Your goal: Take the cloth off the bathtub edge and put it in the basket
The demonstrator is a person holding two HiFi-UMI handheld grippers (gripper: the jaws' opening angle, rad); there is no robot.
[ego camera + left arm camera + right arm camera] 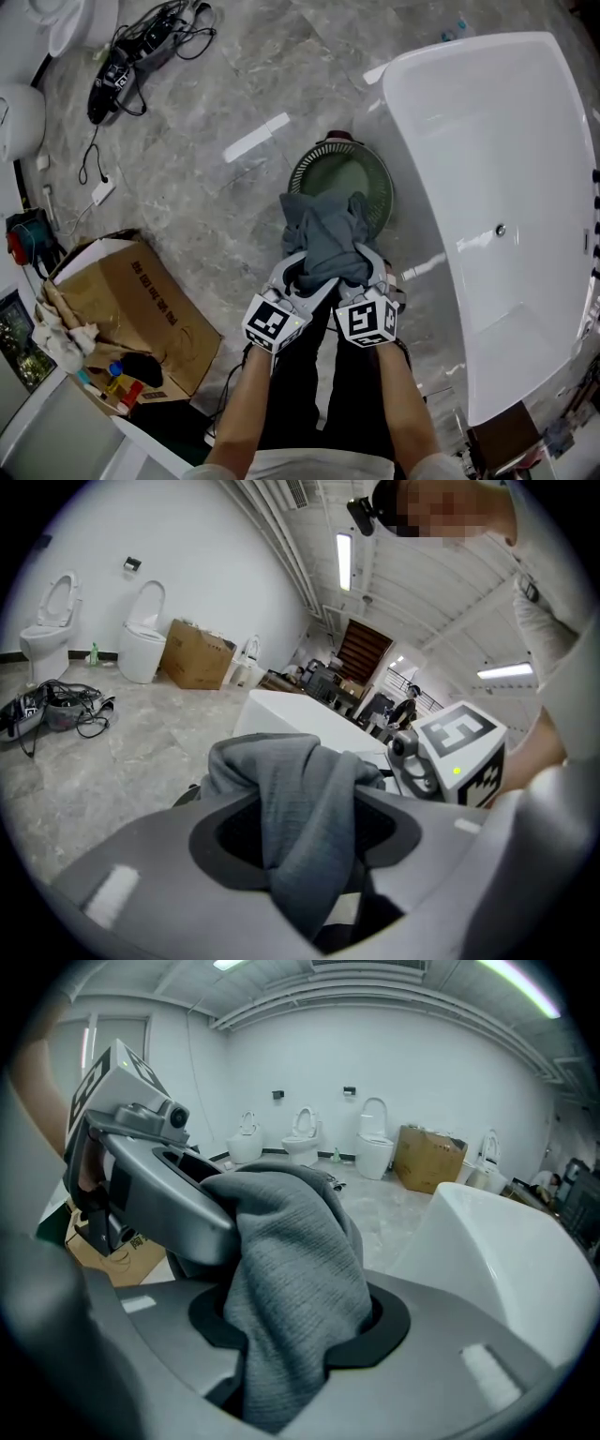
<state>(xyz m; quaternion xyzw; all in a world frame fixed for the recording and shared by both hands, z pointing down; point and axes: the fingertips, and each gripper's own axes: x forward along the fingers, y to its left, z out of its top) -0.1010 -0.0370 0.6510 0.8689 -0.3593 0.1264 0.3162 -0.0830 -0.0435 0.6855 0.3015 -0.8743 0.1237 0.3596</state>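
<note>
A grey cloth [323,230] hangs bunched between both grippers, held up over the round green basket [367,183] on the floor beside the white bathtub [506,187]. My left gripper [296,267] is shut on the cloth's left side. My right gripper [371,265] is shut on its right side, close against the left one. In the left gripper view the cloth [300,799] drapes through the jaws, and the bathtub [300,719] lies beyond. In the right gripper view the cloth [291,1279] fills the gap between the jaws, with the bathtub [497,1241] to the right.
An open cardboard box [131,309] with rags and bottles stands on the floor at the left. A tangle of cables [141,52] lies at the far left. Toilets [373,1147] line the back wall. The grey marble floor [216,178] spreads around the basket.
</note>
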